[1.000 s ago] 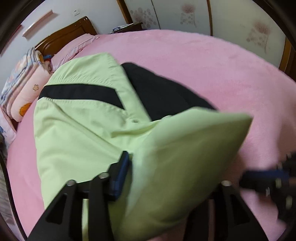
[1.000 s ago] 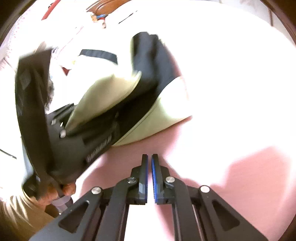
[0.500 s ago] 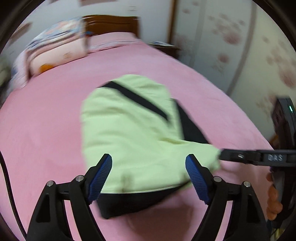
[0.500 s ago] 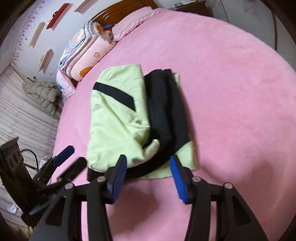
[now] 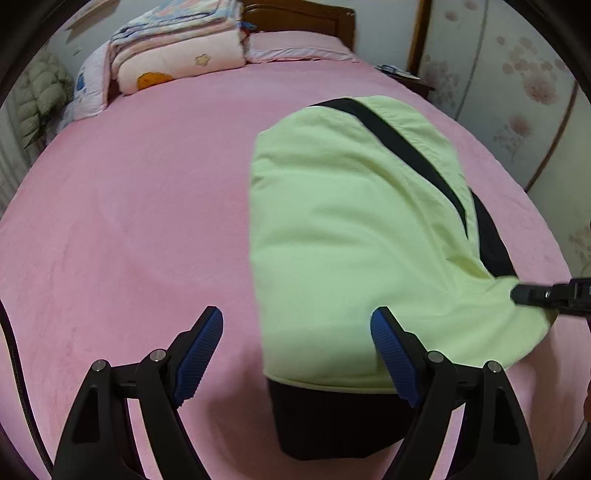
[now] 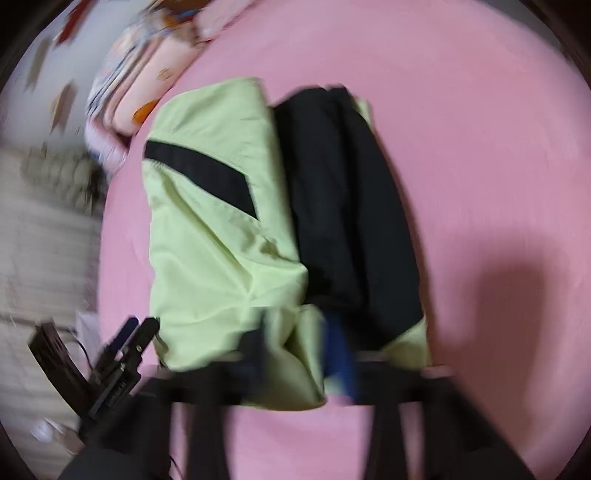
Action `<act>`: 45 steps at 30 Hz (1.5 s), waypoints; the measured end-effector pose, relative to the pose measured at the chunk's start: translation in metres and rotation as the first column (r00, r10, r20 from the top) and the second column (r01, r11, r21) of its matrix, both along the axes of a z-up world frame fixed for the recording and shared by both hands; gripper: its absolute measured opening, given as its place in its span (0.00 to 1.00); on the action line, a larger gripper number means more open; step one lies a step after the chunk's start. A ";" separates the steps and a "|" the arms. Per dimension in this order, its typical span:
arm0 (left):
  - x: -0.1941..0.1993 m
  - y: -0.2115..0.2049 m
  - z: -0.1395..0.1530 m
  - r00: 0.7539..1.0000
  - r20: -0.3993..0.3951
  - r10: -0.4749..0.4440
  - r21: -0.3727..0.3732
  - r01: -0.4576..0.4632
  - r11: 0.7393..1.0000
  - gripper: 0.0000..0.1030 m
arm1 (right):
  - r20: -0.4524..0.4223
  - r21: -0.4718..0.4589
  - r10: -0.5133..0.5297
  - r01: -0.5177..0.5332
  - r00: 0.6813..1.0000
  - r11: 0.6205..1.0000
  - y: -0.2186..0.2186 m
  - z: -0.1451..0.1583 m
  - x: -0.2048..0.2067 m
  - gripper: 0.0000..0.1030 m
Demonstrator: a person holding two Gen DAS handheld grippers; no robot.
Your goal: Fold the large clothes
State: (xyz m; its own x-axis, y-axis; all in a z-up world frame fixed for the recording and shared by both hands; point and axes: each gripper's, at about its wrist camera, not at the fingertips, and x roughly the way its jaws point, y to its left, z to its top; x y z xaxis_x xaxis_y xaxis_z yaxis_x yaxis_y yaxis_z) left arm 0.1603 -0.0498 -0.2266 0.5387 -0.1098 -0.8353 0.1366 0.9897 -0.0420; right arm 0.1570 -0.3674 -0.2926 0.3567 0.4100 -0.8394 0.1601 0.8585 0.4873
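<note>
A light-green garment (image 5: 351,229) with black panels lies folded on the pink bed (image 5: 129,221). My left gripper (image 5: 297,317) is open just above the fold's near left corner, its blue pads (image 5: 201,347) apart and holding nothing. In the right wrist view the green half (image 6: 207,258) lies left of the black half (image 6: 343,206). My right gripper (image 6: 297,347) is blurred, its jaws closing with a bunched green flap of the near edge between them. From the left wrist view the right gripper (image 5: 517,293) shows side-on at that corner. The left gripper (image 6: 138,325) shows at lower left.
Folded quilts (image 5: 177,55) are stacked at the head of the bed by the wooden headboard (image 5: 303,18). A nightstand (image 5: 406,75) and flowered wardrobe doors (image 5: 517,92) stand to the right. A padded jacket (image 5: 40,99) hangs far left. Pink bedding surrounds the garment.
My left gripper let go of the green fold, opened wide and drew back and left. My right gripper opened, moved onto the garment's near edge and closed in on a green flap.
</note>
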 end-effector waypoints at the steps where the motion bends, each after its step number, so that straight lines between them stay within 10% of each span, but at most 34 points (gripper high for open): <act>1: 0.000 -0.003 0.000 1.000 0.009 -0.012 0.002 0.012 1.000 0.79 | 0.050 -0.027 0.013 -0.012 0.999 1.000 0.002 0.010 -0.004 0.12; 6: -0.011 -0.024 -0.004 0.996 0.037 -0.084 -0.016 0.084 0.996 0.79 | 0.281 -0.172 0.006 0.044 0.960 0.984 0.003 0.049 -0.046 0.11; 12: -0.024 -0.052 -0.039 0.984 0.061 -0.168 0.122 0.160 0.980 0.79 | 0.129 -0.272 -0.041 0.075 0.991 0.959 0.000 -0.036 -0.055 0.11; 19: -0.014 -0.027 0.004 0.985 -0.002 -0.170 0.054 0.170 0.984 0.80 | 0.191 -0.449 -0.043 0.126 0.981 0.885 0.024 0.024 -0.051 0.25; 26: 0.044 -0.013 0.049 0.987 0.099 -0.124 -0.032 0.127 0.991 0.84 | 0.306 -0.379 0.061 0.062 0.950 0.923 0.044 0.067 0.012 0.31; 34: 0.150 -0.030 0.002 0.996 -0.012 -0.090 -0.131 0.087 0.987 0.80 | 0.234 -0.340 0.143 -0.057 0.962 0.939 0.057 0.017 0.124 0.30; 38: 0.164 -0.040 -0.028 0.994 -0.040 -0.100 -0.032 0.099 0.995 0.80 | 0.155 -0.476 0.079 0.004 0.985 0.879 0.027 -0.017 0.139 0.28; 45: 0.161 -0.053 -0.041 0.991 -0.026 -0.135 0.030 0.135 0.990 0.82 | 0.137 -0.457 0.066 0.004 0.988 0.890 -0.001 -0.041 0.130 0.20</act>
